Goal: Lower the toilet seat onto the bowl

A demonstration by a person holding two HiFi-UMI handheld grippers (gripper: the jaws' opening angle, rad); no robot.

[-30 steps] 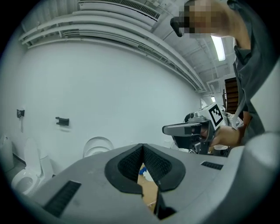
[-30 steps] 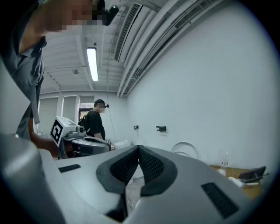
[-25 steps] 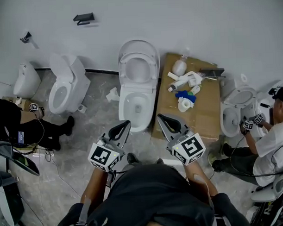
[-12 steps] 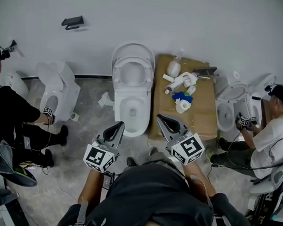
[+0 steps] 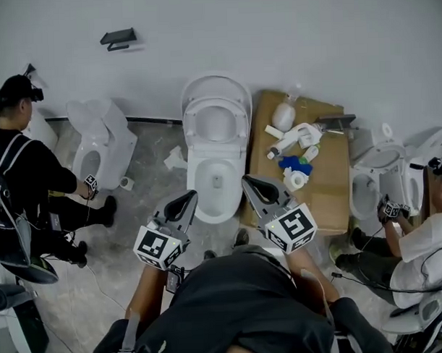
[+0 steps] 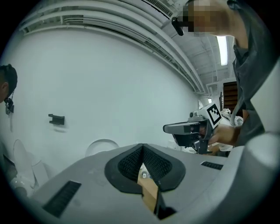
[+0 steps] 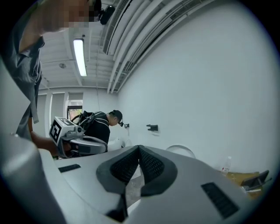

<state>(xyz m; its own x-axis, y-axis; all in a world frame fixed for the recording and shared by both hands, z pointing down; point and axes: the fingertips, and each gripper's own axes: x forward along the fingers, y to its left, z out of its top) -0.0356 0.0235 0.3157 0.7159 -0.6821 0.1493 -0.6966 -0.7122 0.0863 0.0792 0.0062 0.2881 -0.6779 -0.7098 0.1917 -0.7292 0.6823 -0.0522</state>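
Observation:
A white toilet [image 5: 215,172] stands against the wall straight ahead, its seat [image 5: 216,124] and lid [image 5: 216,85] raised upright over the open bowl. My left gripper [image 5: 190,197] hovers just short of the bowl's front left, shut and holding nothing. My right gripper [image 5: 247,181] hangs at the bowl's front right, jaws shut and empty too. In the left gripper view the raised lid [image 6: 101,146] peeks over the closed jaws [image 6: 142,147], and the right gripper [image 6: 188,129] shows to the side. The right gripper view shows its closed jaws [image 7: 139,148] and the lid [image 7: 180,151].
A cardboard sheet [image 5: 330,183] right of the toilet carries bottles and a blue cloth [image 5: 293,164]. Another toilet [image 5: 104,144] stands at the left with a person in black [image 5: 25,172] beside it. A person in white [image 5: 426,237] crouches by a third toilet [image 5: 373,178] at right.
The head view has shifted slightly; the toilet now sits a little lower and more to the right. The person in black at left has straightened up into view. Both grippers stay shut.

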